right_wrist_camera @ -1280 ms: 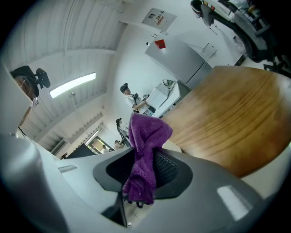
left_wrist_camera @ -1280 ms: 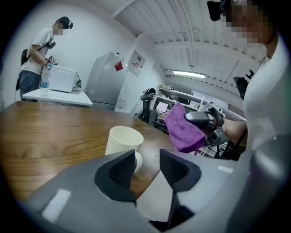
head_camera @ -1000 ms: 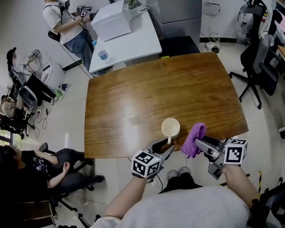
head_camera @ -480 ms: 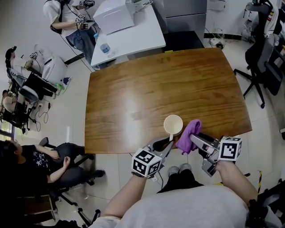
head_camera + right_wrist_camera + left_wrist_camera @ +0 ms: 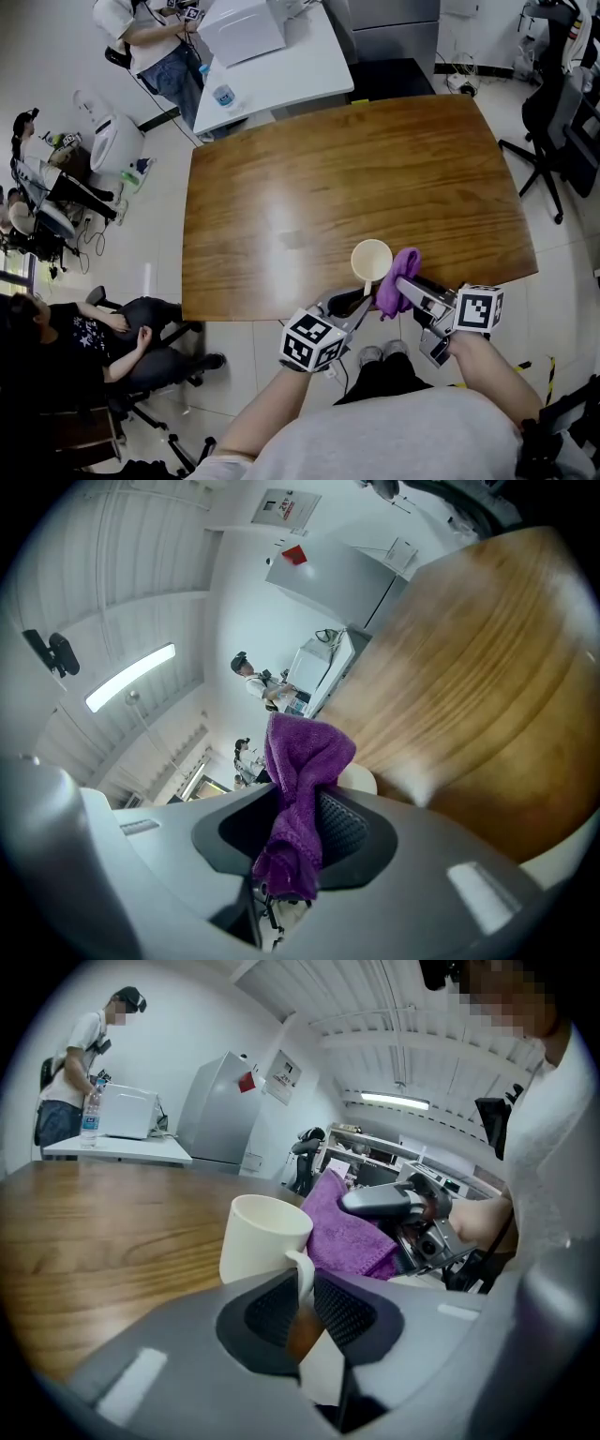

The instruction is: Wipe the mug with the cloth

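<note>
The cream ceramic mug (image 5: 371, 260) stood upright on the brown wooden table (image 5: 281, 178), close to its near edge, in the same spot as a second before. The left gripper (image 5: 353, 302) had just been closing, and its ribbed pads (image 5: 349, 1312) were now clamped on the mug's handle (image 5: 302, 1274), which the left gripper view showed pinched between them. It had otherwise kept its place.

The right gripper (image 5: 401, 283) was clenched on the purple terry cloth (image 5: 398, 272), whose bunched top rose above the jaws in the right gripper view (image 5: 302, 761). A second earlier that cloth hung clear of the mug, off to its right. Since then the right gripper had come in and down, and the cloth now lay against the mug's right side, as the left gripper view also showed (image 5: 345, 1232).

At the far white table (image 5: 281, 75) a standing person (image 5: 150, 37) remained.
</note>
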